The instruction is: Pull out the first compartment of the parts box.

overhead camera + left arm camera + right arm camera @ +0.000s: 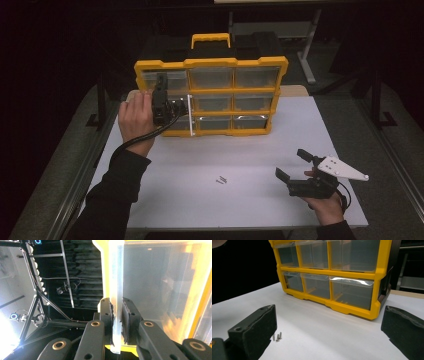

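Left tool is clamped on the clear drawer front at the cabinet's left column, so I can pull it. Screws lie mid-table. Right tool rests apart, ready to pick them.

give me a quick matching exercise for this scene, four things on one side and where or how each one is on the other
Things:
1. left gripper
2. right gripper
3. screws
4. organizer handle

States or places:
a. lying loose on the white table
b. yellow, on top of the cabinet
c. jaws wide open, holding nothing
d. shut on a clear drawer front

Pairs: 1-d, 2-c, 3-a, 4-b
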Tool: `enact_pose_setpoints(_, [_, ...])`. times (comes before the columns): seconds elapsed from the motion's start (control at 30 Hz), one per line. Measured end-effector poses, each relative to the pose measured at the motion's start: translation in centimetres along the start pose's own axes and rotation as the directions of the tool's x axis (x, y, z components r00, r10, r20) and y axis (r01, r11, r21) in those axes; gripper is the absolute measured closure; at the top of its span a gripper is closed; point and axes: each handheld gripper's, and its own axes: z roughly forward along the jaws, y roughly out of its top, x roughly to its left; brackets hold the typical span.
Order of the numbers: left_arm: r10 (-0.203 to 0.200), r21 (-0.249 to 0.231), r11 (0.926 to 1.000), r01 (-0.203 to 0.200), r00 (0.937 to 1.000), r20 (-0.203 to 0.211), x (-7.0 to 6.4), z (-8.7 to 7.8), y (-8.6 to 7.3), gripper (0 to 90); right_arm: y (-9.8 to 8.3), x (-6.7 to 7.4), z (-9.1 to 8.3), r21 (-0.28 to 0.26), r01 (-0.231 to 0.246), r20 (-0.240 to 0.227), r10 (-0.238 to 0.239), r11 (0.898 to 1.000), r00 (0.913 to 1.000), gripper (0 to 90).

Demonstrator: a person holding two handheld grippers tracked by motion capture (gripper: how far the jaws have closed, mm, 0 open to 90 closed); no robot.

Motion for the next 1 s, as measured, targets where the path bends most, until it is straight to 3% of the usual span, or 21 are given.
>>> enact_pose_setpoints(1.0, [-0.004,-0.001,1.0,0.004,1.0,-0.004,0.2,-1.8,-0.1,80.8,0.0,0.0,0.0,0.0,-0.001,0.002,0.001,1.0,1.0,0.0])
